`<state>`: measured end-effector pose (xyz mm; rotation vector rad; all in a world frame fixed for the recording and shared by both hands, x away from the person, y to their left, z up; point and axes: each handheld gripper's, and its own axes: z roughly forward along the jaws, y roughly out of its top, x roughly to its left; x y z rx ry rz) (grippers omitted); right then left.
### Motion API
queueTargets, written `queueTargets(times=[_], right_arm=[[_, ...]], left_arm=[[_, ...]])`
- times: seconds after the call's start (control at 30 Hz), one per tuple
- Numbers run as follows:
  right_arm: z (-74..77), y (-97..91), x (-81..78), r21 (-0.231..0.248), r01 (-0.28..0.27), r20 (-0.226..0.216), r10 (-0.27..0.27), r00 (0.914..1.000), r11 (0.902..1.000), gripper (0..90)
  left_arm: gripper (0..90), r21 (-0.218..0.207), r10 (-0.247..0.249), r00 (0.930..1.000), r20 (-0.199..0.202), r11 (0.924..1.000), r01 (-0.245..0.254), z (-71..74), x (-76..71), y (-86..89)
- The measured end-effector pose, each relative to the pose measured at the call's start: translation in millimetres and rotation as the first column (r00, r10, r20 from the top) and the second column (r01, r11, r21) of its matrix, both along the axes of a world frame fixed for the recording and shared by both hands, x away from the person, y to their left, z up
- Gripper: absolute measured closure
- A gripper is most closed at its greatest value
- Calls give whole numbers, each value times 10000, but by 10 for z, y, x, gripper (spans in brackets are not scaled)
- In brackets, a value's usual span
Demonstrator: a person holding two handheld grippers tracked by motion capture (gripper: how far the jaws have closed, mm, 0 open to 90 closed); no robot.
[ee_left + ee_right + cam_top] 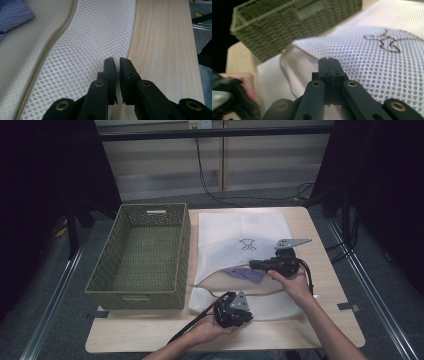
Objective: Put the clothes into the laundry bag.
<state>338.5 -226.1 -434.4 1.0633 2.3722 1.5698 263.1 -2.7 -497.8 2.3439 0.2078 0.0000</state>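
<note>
1. The white mesh bag lies flat on the tabletop, right of the middle. It is full of tiny holes, like a net.
2. A small dark drawing sits on the top of the bag.
3. The bag's mouth is open along a beige zipper edge. A purple cloth peeks out of the opening, partly inside.
4. The left tongs are at the near edge of the bag, by the near left corner. The 2 jaws are almost together, with a thin gap. In the left gripper view they sit at the bag's edge, where mesh meets wood. I cannot tell if they pinch the mesh.
5. The right tongs are over the bag, just by the purple cloth, and point left. The jaws are pressed together. In the right gripper view I see nothing between them.
6. The near edge of the bag is close to the near edge of the tabletop. A strip of bare wood runs along the right side of the bag, so there is room there.
7. A green woven basket stands on the left, just beside the bag. It has high walls, and they block the way on that side.
8. Black cables lie on the floor behind the tabletop.
</note>
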Motion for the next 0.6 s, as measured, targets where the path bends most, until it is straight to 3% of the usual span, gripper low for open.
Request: queueTargets(times=[0.17, 0.27, 0.4, 0.6], right_arm=[[147, 15, -77, 456, -414, 205, 405, 9990, 9981, 900], [187, 66, -138, 404, -686, 245, 676, 9974, 9968, 900], [97, 156, -266, -60, -1032, -49, 1032, 9946, 9946, 900], [-10, 127, -374, -386, -1092, -290, 1081, 9937, 9933, 900]], left_arm=[[843, 15, 82, 9999, 141, 10000, -82, -1, -7, -6], [842, 51, 110, 9999, 122, 9999, -110, 2, -4, -10], [843, 105, 100, 9997, 229, 9999, -103, 7, -16, -14], [842, 133, 239, 9992, 309, 9996, -244, 7, -22, -18]])
